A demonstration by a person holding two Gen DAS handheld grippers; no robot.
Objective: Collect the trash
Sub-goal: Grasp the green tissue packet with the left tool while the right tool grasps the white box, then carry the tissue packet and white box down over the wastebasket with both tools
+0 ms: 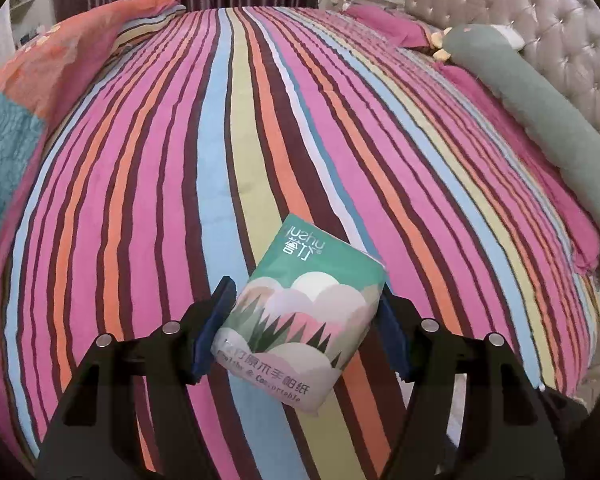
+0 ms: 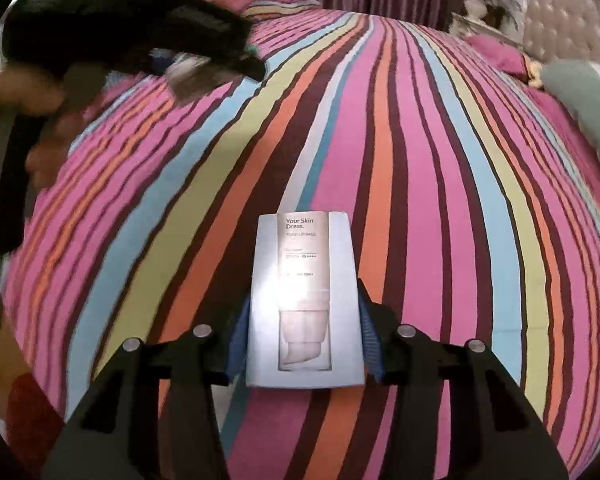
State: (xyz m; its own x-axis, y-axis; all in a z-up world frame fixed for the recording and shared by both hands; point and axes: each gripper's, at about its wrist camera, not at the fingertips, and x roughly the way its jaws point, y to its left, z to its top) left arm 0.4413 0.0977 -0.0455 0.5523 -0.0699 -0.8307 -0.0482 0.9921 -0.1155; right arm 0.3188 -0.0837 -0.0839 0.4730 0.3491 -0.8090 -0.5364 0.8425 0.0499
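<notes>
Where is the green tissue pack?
In the left wrist view, the green tissue pack sits low in the middle, gripped by the left gripper above the striped bedspread.

The striped cloth bed cover (image 1: 260, 120) looks soft and a bit crinkly. The green tissue pack (image 1: 300, 312) has smooth, shiny plastic wrap. The pale cardboard box (image 2: 304, 300) is glossy. The tufted headboard (image 1: 540, 20) looks shiny like leather.

Each gripper is matte black, with two angular arms ending in blue ribbed fingers (image 1: 214, 330) and round silver screws (image 2: 202, 331) along the arms. Blurred black gripper body at upper left of the right wrist view.
</notes>
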